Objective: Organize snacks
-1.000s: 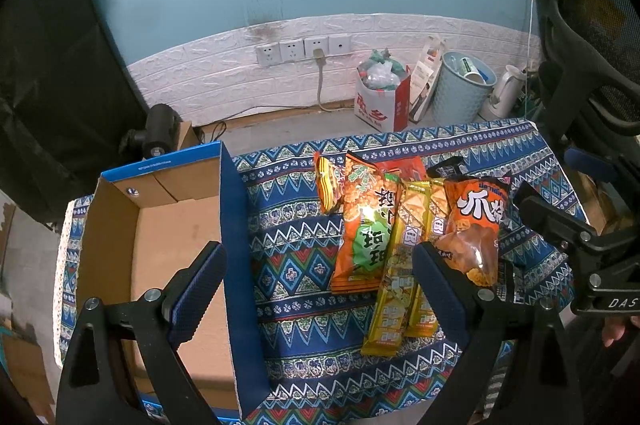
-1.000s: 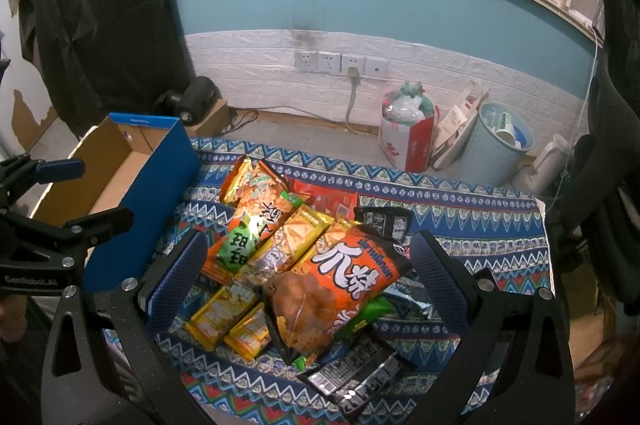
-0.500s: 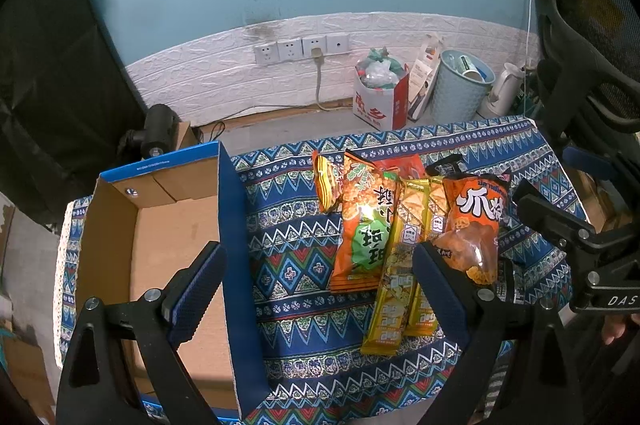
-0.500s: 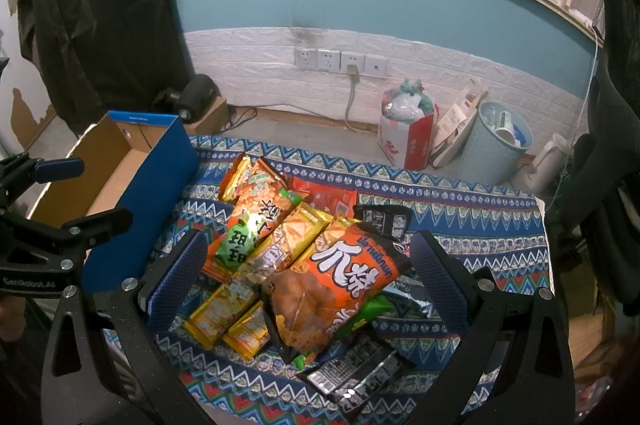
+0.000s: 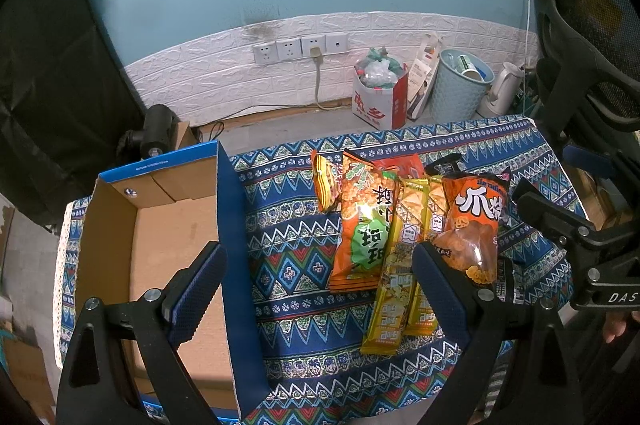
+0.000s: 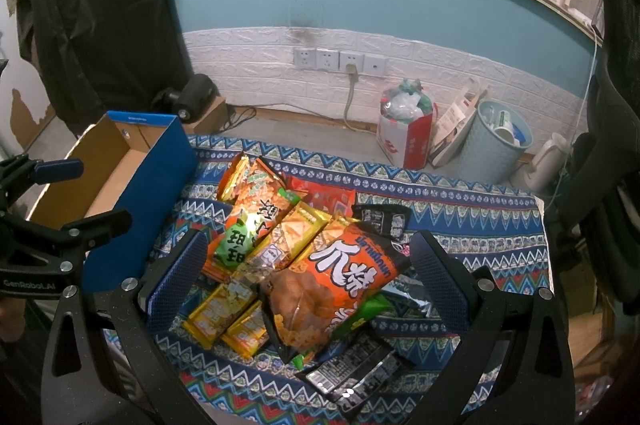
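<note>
Both hand-held grippers hang spread wide, holding nothing: the left hand-held gripper point(image 5: 316, 279) straddles the blue box's point(image 5: 230, 225) wall, while the snack packets point(image 6: 304, 265) lie piled on the surface point(image 6: 472, 221) between the right hand-held gripper's point(image 6: 306, 279) fingers.

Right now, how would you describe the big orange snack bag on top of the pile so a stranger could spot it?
On the patterned tablecloth, right of the blue cardboard box, lies a snack pile. The orange bag sits topmost, nearest the right gripper. Only it has large white characters and a clear window showing fried pieces.
</note>
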